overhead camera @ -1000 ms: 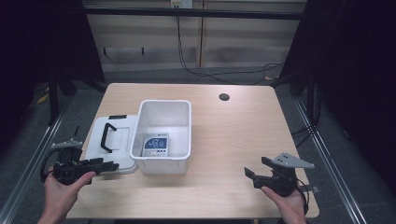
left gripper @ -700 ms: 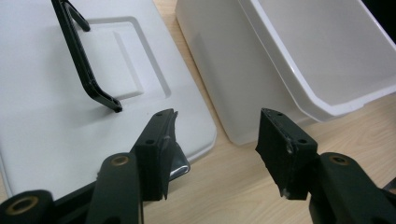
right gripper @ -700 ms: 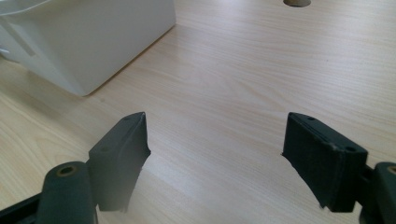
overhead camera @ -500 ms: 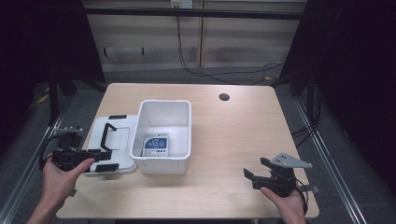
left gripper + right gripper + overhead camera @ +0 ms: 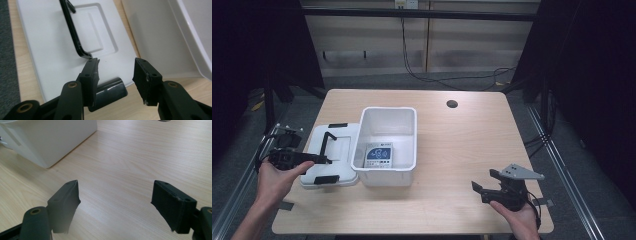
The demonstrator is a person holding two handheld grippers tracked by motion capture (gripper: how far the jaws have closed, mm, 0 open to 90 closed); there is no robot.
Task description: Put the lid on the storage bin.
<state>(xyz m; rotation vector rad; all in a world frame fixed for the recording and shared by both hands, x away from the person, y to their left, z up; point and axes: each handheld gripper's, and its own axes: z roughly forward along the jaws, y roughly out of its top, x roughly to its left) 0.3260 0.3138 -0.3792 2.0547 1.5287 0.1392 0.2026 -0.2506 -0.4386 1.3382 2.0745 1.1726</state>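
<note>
At the near right corner of the table [image 5: 472, 145] we see the right gripper [image 5: 484, 190], held in the person's right hand [image 5: 519, 217] just above the bare wood. In the right gripper view its jaws stand wide apart with nothing between them, and the near corner of the white bin [image 5: 50, 140] shows ahead of them.

Near the left edge the left gripper [image 5: 319, 160] is held in the left hand [image 5: 274, 177] and reaches over the white lid [image 5: 334, 157]. The lid lies flat on the table, touching the left wall of the bin [image 5: 389, 145]. In the left gripper view the jaws are apart and grip nothing; they hover over the lid's near edge, just short of the end of its black handle [image 5: 73, 32], which stands up from the lid. A black latch [image 5: 108, 92] sits on the lid's edge below the jaws.

The bin stands open in the left half of the table, toward the middle. Inside, on its floor at the near end, lies a small blue and white packet [image 5: 379, 154].

Near the far edge, right of centre, a round cable hole [image 5: 452, 104] is set into the table.
</note>
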